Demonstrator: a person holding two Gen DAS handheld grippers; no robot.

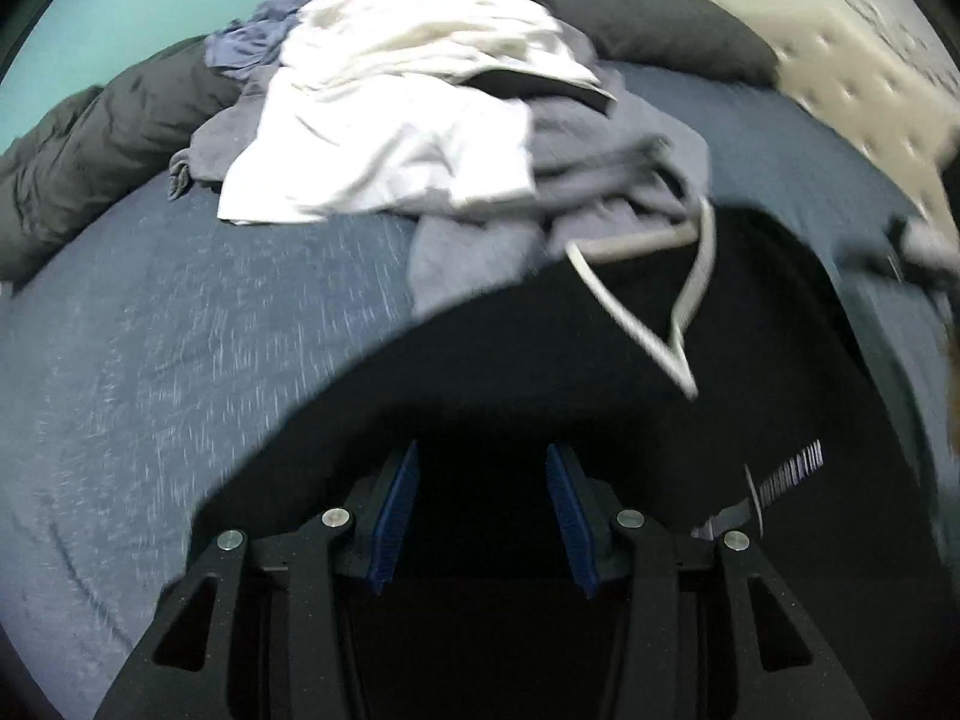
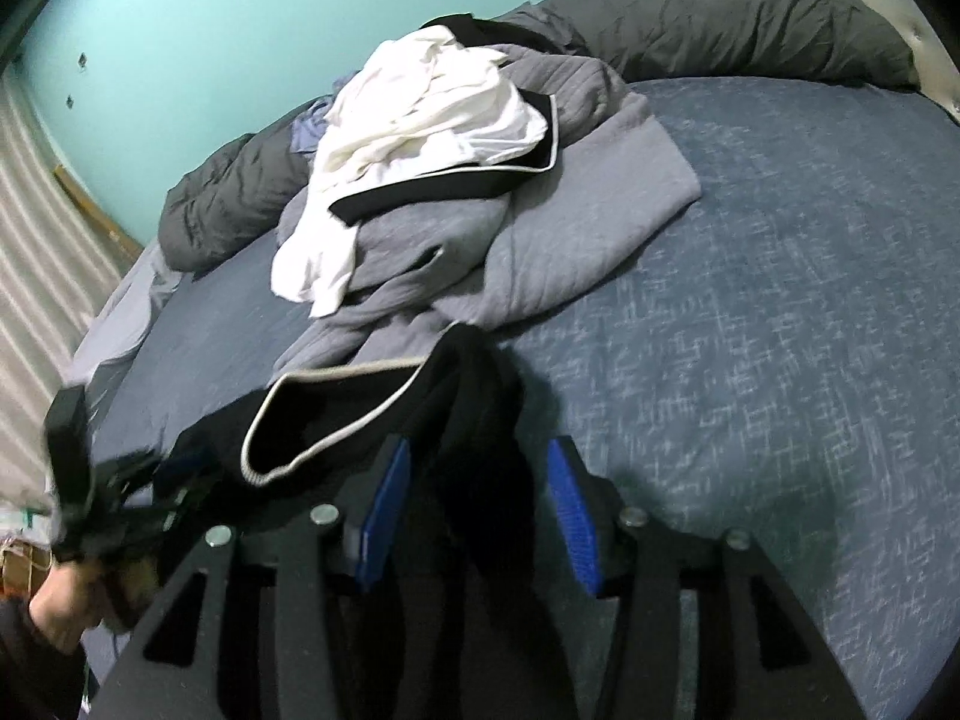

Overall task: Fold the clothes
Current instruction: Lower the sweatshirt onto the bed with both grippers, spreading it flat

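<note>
The black white-trimmed garment (image 1: 600,372) is lying on the blue bedsheet (image 2: 750,330), stretching sideways between both tools. The left gripper (image 1: 480,516) and right gripper (image 2: 474,516) are hovering spread apart, pinching nothing, the right straddling its bunched end.

Bed sheet (image 2: 780,300): blue mottled woven cloth, matt. Black garment (image 1: 600,360): smooth cloth, pale piping. Gray sweatshirt (image 2: 570,216): soft quilted knit.
</note>
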